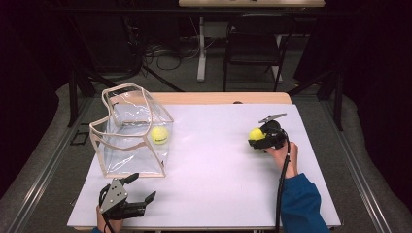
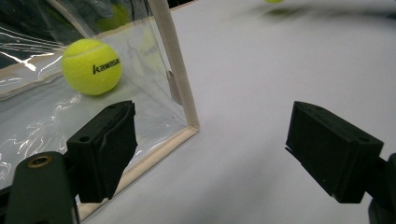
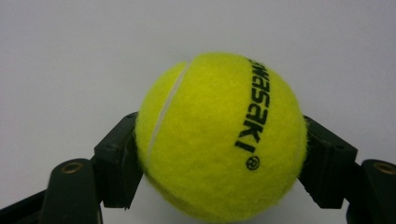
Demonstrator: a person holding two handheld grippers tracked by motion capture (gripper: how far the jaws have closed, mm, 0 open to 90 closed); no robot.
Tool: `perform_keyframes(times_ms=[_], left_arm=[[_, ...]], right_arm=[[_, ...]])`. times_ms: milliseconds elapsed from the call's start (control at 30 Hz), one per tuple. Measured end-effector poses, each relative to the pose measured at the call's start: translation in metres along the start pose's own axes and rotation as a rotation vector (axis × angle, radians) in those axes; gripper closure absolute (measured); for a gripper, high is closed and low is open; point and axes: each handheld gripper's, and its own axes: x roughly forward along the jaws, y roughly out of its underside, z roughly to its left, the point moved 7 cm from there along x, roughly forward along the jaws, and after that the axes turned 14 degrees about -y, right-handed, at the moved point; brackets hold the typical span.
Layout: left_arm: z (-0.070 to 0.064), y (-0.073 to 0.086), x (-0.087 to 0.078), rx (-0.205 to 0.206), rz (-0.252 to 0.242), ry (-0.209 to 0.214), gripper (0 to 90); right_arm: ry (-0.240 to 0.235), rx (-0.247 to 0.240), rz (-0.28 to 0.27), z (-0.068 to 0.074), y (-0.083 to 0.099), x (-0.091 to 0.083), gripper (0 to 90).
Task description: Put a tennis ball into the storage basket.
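My right gripper [image 1: 256,139] is shut on a yellow tennis ball [image 1: 256,134] at the right of the white table top [image 1: 218,170]; up close the ball [image 3: 222,135] sits squeezed between both black jaws of the right gripper [image 3: 222,161]. A clear plastic bag with beige trim [image 1: 130,131] stands open at the left, with a second tennis ball [image 1: 159,135] inside it. My left gripper [image 1: 142,188] is open near the front edge, just below the bag's front corner. Along its jaws the left gripper [image 2: 212,144] faces the bag's corner seam [image 2: 180,88] and the ball inside [image 2: 92,66].
Beyond the table stand a dark folding chair [image 1: 255,43] and a white table leg [image 1: 201,48] with cables on the floor. A sleeved forearm [image 1: 301,204] comes in at the bottom right. Bare white surface lies between the bag and the right gripper.
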Motion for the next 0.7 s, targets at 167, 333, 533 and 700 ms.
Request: perform_keyframes(times_ms=[167,333,533,700], left_arm=[[0.000,0.000,0.000,0.001,-0.002,0.000,16.1],[0.000,0.000,0.000,-0.004,0.001,0.000,16.1],[0.000,0.000,0.000,0.000,-0.003,-0.001,16.1],[0.001,0.000,0.000,0.001,-0.003,-0.001,16.1]], right_arm=[[-0.004,-0.015,0.006,0.005,-0.001,-0.001,25.6],[-0.004,-0.032,0.013,0.011,-0.003,-0.003,25.5],[-0.004,-0.055,0.029,0.020,-0.004,-0.001,25.5],[-0.010,-0.078,0.037,0.028,-0.007,0.000,25.6]])
